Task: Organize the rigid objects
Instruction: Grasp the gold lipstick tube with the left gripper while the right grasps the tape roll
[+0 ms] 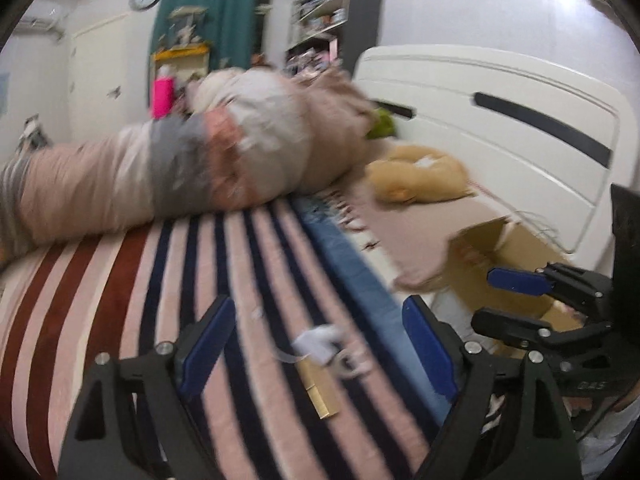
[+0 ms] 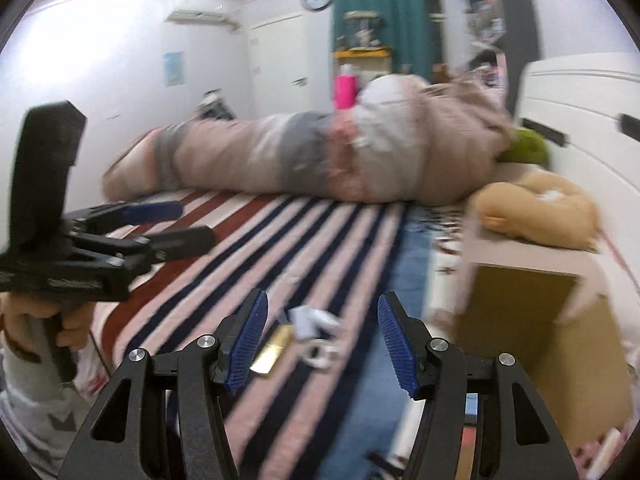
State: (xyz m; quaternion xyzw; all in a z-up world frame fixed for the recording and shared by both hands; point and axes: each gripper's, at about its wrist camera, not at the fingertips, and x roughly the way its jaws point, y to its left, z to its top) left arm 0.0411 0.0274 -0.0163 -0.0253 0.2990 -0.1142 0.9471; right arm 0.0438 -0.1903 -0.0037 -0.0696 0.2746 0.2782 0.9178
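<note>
The cardboard box (image 2: pixel 540 344) stood at the striped bed's (image 1: pixel 100 300) edge, beside the headboard, light and stiff-walled. On the blanket near it lay a flat gold box (image 2: pixel 272 352), seemingly rigid and slick, best pinched across its narrow sides. Touching it, a small white object (image 2: pixel 310 320) looked light, too blurred to judge further. Both the left hand-held gripper (image 1: pixel 316 340) and right hand-held gripper (image 2: pixel 320 336) hung released, grasping nothing.

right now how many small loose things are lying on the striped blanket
3: a flat gold box, a white folded card just beyond it, and a small white clip-like piece beside them. Blur may hide more.
</note>
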